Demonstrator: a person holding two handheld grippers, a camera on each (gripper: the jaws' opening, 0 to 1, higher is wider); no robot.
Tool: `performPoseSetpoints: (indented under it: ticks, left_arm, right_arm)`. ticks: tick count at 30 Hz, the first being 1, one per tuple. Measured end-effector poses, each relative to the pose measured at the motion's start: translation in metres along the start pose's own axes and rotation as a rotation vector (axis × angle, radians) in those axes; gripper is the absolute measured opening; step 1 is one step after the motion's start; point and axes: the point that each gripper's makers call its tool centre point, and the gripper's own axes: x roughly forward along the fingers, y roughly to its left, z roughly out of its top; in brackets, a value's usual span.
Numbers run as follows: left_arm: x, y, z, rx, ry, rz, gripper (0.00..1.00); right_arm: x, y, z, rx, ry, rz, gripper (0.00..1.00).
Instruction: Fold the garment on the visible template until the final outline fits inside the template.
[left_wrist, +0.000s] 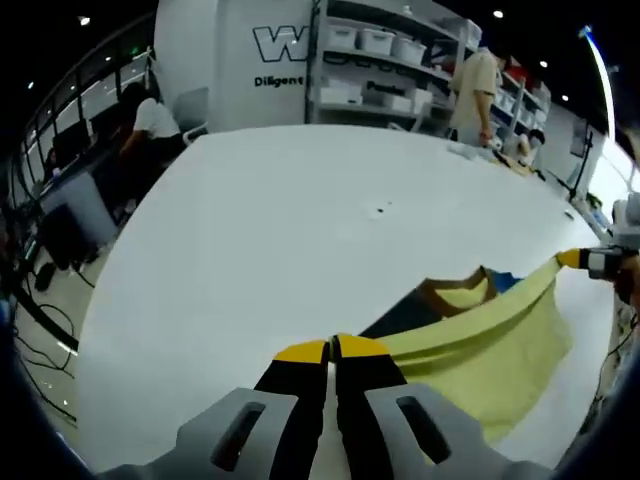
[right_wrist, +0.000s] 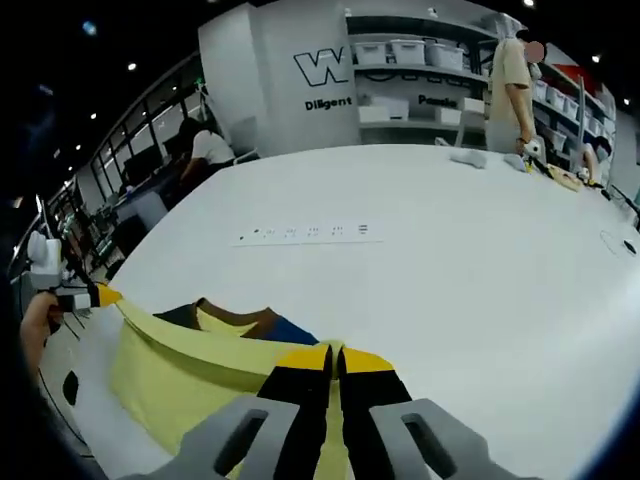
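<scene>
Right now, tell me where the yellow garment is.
The yellow garment hangs stretched over the white table, pinched between the left gripper and the right gripper.

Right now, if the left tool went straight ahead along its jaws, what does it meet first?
Likely nothing soon: the left tool, shut on the yellow garment, points across bare white table. Beyond the far edge stands a white wall with lettering; depth is unclear.

Your yellow garment (right_wrist: 190, 375) runs off the right gripper view's lower edge; table markings (right_wrist: 305, 233) are illegible.
</scene>
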Motion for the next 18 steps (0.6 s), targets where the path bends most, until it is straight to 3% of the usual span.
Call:
performPoseSetpoints:
  ticks: [18]
  left_arm:
    - [0.027,0.004,-0.021,-0.044,0.031,0.0,0.02]
  right_arm:
    - [0.041,-0.013,-0.025,-0.077,0.064,-0.024,0.0]
